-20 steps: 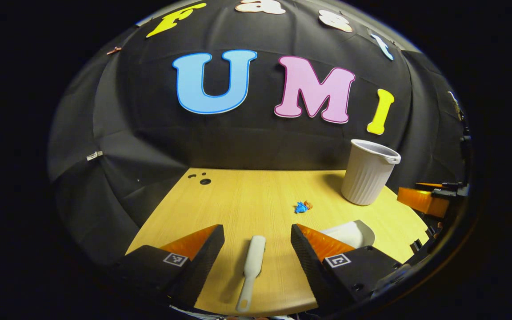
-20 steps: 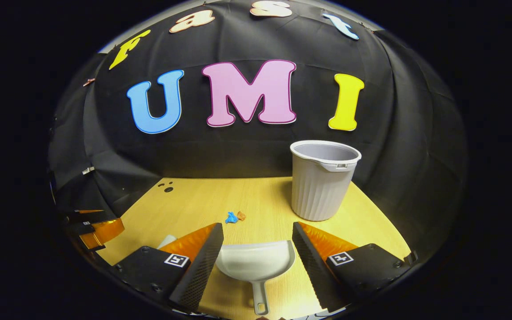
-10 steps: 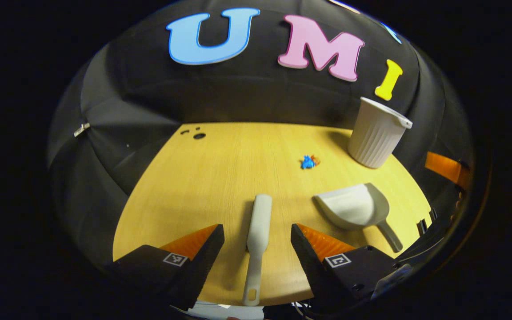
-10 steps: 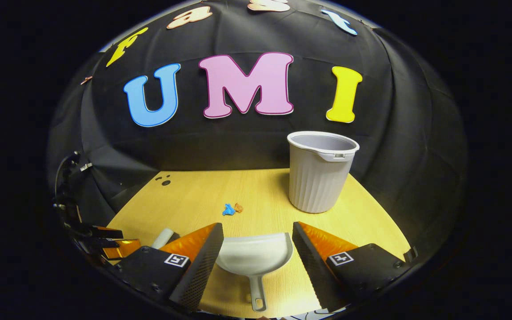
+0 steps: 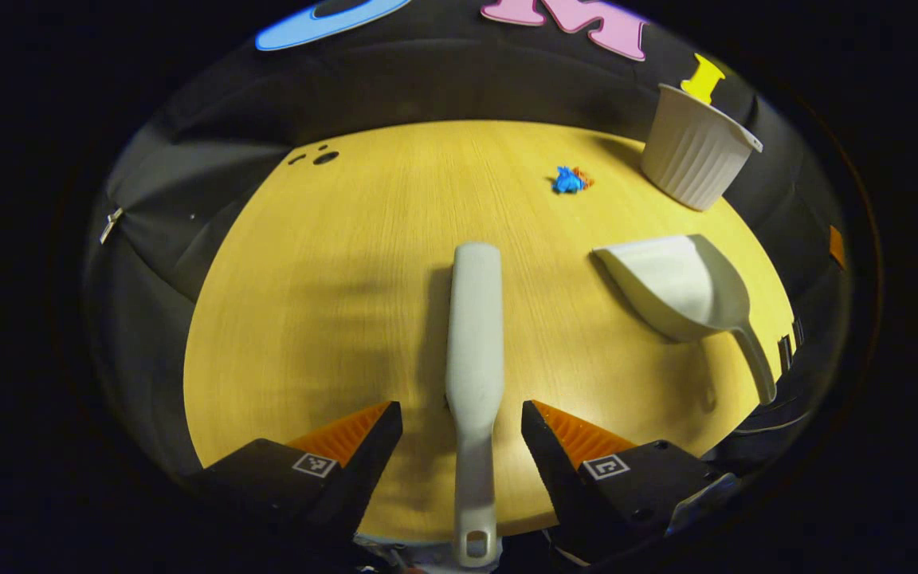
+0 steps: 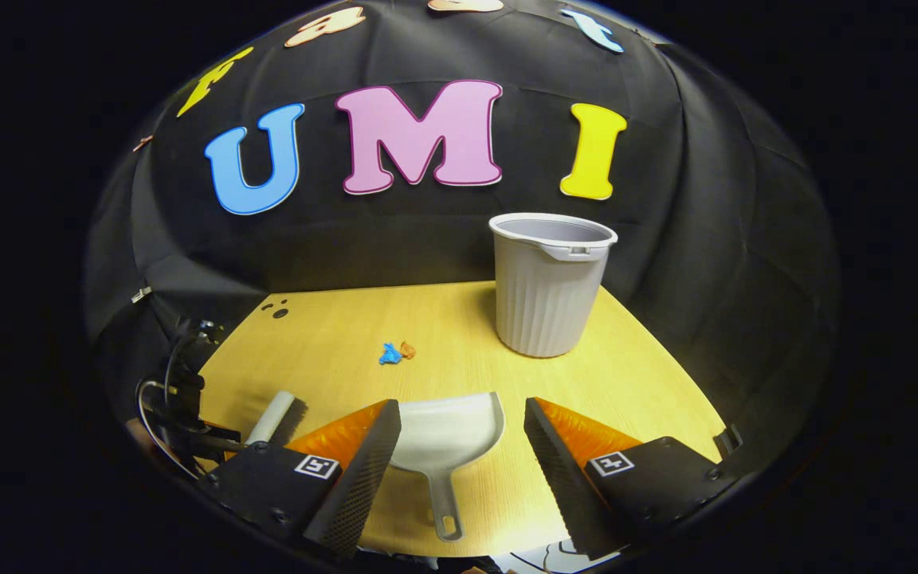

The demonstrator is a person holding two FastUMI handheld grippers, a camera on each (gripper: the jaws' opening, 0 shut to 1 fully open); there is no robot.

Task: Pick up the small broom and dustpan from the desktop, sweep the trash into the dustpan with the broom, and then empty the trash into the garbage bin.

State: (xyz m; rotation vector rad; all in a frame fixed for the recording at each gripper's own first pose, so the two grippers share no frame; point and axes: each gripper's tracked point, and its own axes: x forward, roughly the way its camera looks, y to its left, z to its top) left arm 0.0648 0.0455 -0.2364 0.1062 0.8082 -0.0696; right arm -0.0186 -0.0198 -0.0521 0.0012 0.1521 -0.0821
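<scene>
The small white broom (image 5: 473,343) lies lengthwise on the yellow desktop (image 5: 331,303), handle toward me. My left gripper (image 5: 461,422) is open, its fingers either side of the handle and not touching it. The white dustpan (image 5: 678,283) rests to the broom's right. In the right gripper view the dustpan (image 6: 445,434) lies ahead of my open right gripper (image 6: 461,422), its handle pointing back between the fingers. The broom's tip (image 6: 270,418) shows at the left there. Blue and orange trash scraps (image 5: 569,180) (image 6: 395,351) lie farther back. The grey garbage bin (image 6: 548,283) (image 5: 696,159) stands upright at the back right.
Small dark holes (image 5: 319,155) mark the desktop's far left corner. The black cloth wall closes in behind and to both sides. The left gripper's body and cables (image 6: 176,406) show at the left of the right gripper view. The desktop's front edge runs just under both grippers.
The left gripper has tilted down and moved in over the broom, whose handle now lies between its fingers. The right gripper has shifted slightly; the dustpan handle sits more fully between its fingers.
</scene>
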